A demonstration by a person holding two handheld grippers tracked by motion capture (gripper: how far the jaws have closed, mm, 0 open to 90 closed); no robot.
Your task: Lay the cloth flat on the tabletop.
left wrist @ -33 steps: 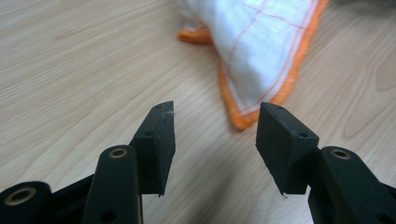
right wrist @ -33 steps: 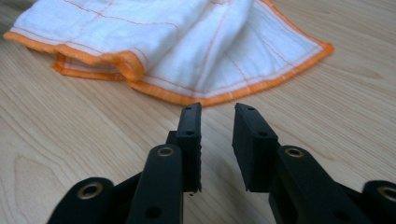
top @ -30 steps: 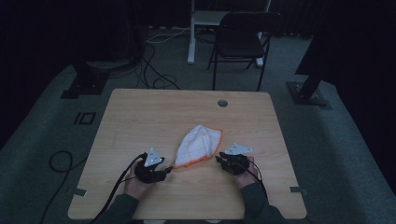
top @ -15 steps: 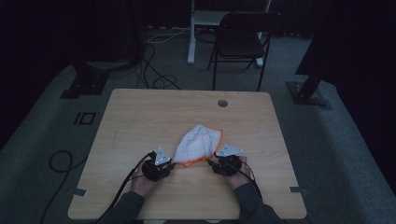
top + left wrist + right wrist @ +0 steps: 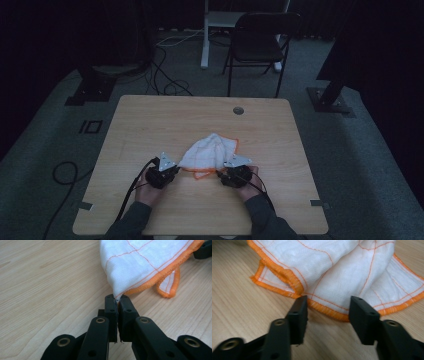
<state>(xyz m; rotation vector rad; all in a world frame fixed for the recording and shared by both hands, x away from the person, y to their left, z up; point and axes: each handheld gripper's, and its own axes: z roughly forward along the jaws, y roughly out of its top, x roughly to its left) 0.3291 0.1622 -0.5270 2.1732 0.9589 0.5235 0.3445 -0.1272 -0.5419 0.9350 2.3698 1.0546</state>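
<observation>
A white cloth with an orange hem (image 5: 209,153) lies crumpled on the wooden table (image 5: 150,120), near its front. My left gripper (image 5: 170,170) sits at the cloth's left corner. In the left gripper view the gripper (image 5: 117,300) is shut on that corner of the cloth (image 5: 140,262). My right gripper (image 5: 226,174) is at the cloth's near right edge. In the right gripper view the gripper (image 5: 328,305) stands open, its jaws either side of the orange hem of the cloth (image 5: 342,277), with the hem just ahead of the tips.
A small round hole (image 5: 238,110) sits near the table's far edge. Beyond the table stand a black chair (image 5: 260,40) and a white post (image 5: 206,35). Cables (image 5: 170,75) lie on the floor at the back left.
Both grippers have moved inward to the cloth's near edge. The left gripper has closed on the cloth's left corner.
</observation>
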